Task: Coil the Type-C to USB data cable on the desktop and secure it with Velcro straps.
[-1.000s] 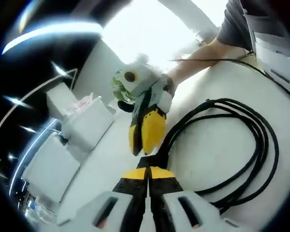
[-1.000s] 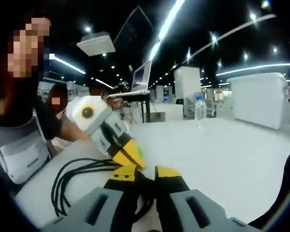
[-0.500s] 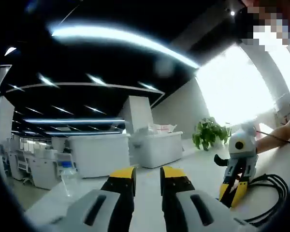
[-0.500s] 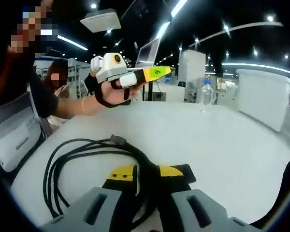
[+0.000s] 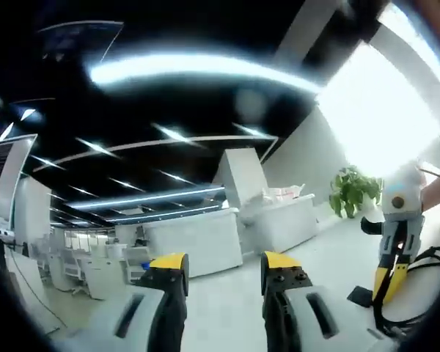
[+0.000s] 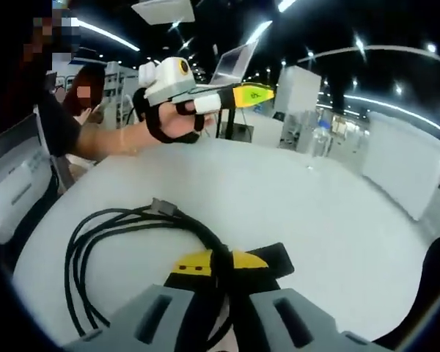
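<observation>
Here, left gripper view: the left tongs [image 5: 225,273] are raised off the white desk [image 5: 337,257], jaws parted with open space between the yellow tips, nothing held. At the right edge the right tongs [image 5: 388,287] point down at the desk, beside black loops of the data cable [image 5: 434,258]. A potted plant [image 5: 352,192] and white counters [image 5: 227,233] stand behind.

Right gripper view: the right tongs [image 6: 221,262] are clamped on the bundled strands of the data cable [image 6: 125,220], which lies coiled on the desk [image 6: 337,220]; a connector end [image 6: 163,207] sticks out at the coil's top. A black strap [image 6: 279,258] lies under the tips. The left tongs [image 6: 258,95], in a hand [image 6: 177,125], hang above the desk; the label on their yellow tip is too small to read. A water bottle [image 6: 319,143] stands farther back, a laptop [image 6: 235,64] beyond.
</observation>
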Motion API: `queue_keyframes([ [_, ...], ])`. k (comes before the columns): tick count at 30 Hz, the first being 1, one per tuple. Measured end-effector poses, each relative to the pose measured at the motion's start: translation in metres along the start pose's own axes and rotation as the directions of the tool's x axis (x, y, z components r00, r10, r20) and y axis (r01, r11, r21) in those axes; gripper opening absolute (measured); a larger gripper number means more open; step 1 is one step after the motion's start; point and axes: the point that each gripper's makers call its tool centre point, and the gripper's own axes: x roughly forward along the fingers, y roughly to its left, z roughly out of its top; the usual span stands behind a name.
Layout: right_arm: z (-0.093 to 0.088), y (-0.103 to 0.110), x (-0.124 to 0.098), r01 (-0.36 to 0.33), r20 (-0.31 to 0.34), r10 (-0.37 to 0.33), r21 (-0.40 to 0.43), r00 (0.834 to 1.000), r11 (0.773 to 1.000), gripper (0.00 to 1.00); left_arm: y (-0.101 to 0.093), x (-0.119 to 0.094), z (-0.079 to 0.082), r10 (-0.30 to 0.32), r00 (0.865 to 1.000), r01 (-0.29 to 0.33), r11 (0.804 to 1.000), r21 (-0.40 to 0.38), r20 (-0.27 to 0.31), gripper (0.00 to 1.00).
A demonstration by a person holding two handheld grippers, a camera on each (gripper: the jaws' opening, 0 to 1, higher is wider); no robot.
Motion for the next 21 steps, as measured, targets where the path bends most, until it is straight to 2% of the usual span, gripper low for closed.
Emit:
queue_keyframes([
  [2,0.008,-0.004,0.005,0.006,0.004,-0.006,-0.017,1.0,1.0,0.04,0.007,-0.001,0.002,0.027,1.0,-0.027,0.999,-0.029,0.004,0.4],
  [7,0.037,-0.028,0.023,0.058,0.069,-0.057,-0.012,0.996,0.998,0.04,0.017,-0.005,0.008,0.079,0.997,-0.078,0.996,-0.038,0.027,0.4],
  [13,0.078,-0.081,0.067,0.134,0.158,-0.142,0.059,0.977,0.989,0.04,0.022,-0.007,0.011,0.108,0.993,-0.109,0.994,0.027,0.04,0.4],
  [17,0.088,-0.096,0.097,0.152,0.186,-0.171,0.109,0.968,0.982,0.04,0.027,-0.008,0.004,0.126,0.992,-0.126,0.992,0.023,0.017,0.4],
  [21,0.091,-0.104,0.122,0.138,0.21,-0.171,0.163,0.963,0.977,0.04,0.032,-0.008,-0.001,0.14,0.99,-0.14,0.99,0.007,-0.001,0.4],
])
